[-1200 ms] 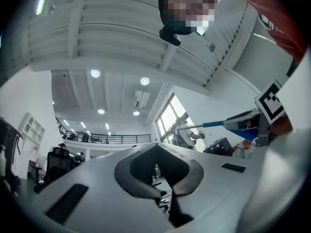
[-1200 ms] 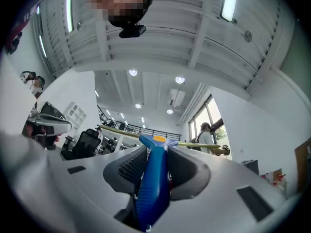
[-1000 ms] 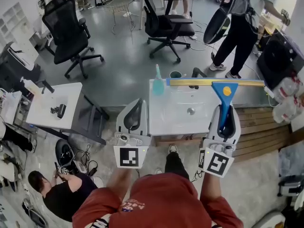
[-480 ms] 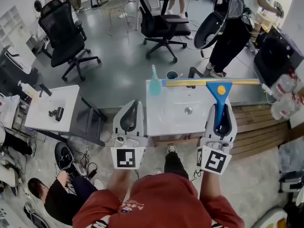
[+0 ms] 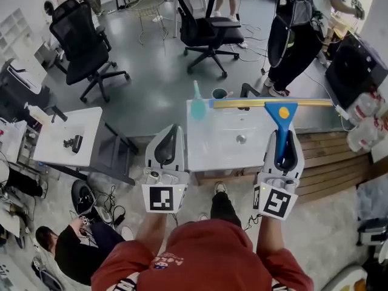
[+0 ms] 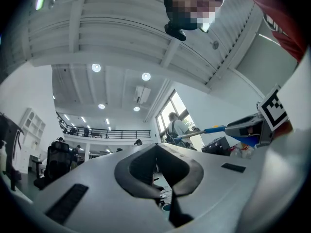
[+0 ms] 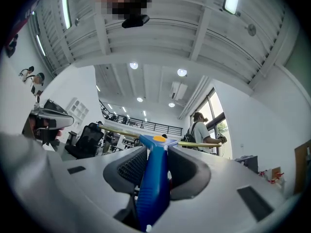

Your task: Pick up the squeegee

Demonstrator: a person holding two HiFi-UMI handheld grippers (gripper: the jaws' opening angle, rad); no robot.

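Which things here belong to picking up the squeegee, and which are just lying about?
Job: squeegee, gripped by its blue handle; right gripper.
Lying about: teal bottle; cup; black office chairs; left gripper, empty.

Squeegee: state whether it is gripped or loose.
Gripped. The jaws of the right hand-held gripper are clamped on the blue handle of the squeegee, as the right gripper view shows.
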